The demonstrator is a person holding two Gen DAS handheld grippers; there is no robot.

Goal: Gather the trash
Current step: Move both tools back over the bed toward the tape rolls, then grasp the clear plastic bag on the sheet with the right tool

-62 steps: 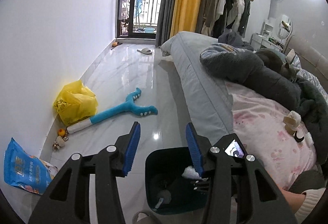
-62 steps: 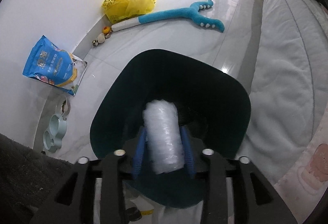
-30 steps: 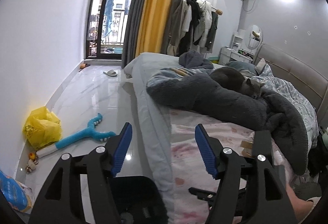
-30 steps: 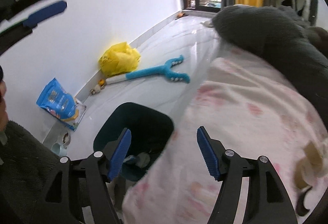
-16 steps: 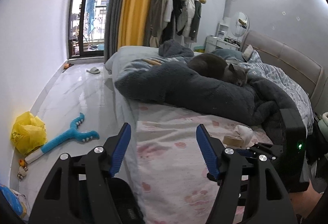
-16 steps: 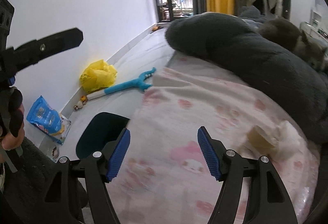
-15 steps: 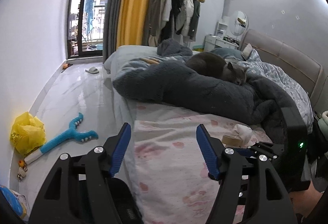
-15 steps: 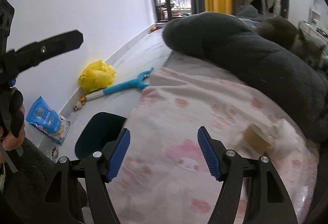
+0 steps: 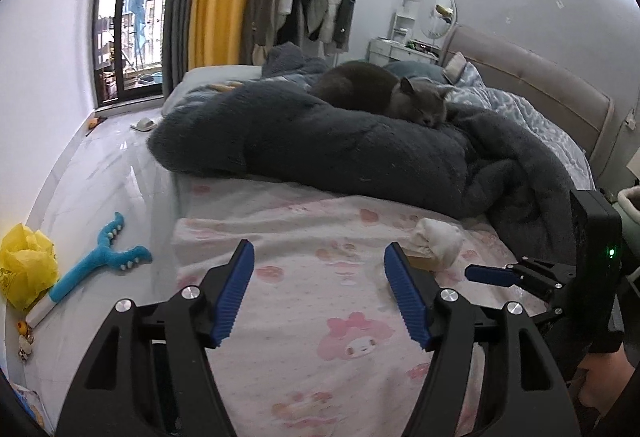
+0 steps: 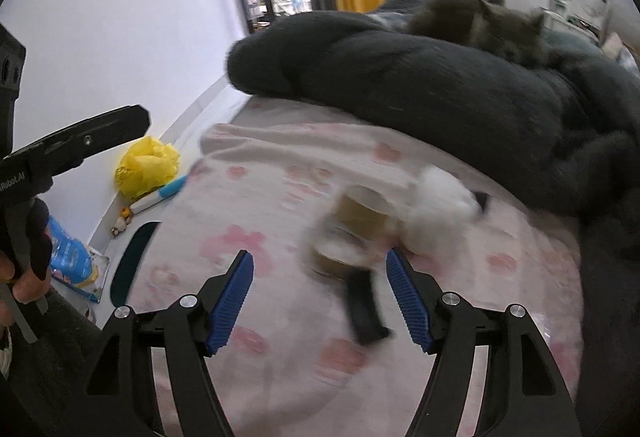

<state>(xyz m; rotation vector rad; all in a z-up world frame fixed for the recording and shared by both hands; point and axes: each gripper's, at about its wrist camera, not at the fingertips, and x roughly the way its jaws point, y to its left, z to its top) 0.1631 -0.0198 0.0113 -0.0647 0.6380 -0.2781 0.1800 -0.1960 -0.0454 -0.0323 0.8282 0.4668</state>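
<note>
A bed [image 9: 304,237] with a pink patterned sheet fills the room's middle; a dark grey blanket [image 9: 320,145] is heaped across it, a grey cat [image 9: 400,97] asleep on top. Just below the blanket lie a brown tape roll [image 10: 356,225] and a white crumpled tissue [image 10: 436,213], touching. Left gripper [image 9: 318,293] and right gripper [image 10: 320,297] hover over the sheet, jaws released and empty. A yellow bag [image 9: 24,269] sits on the floor left of the bed

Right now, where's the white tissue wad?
In both views, the tissue wad lies on the pink sheet, right of the cardboard roll, beside the dark blanket.
</note>
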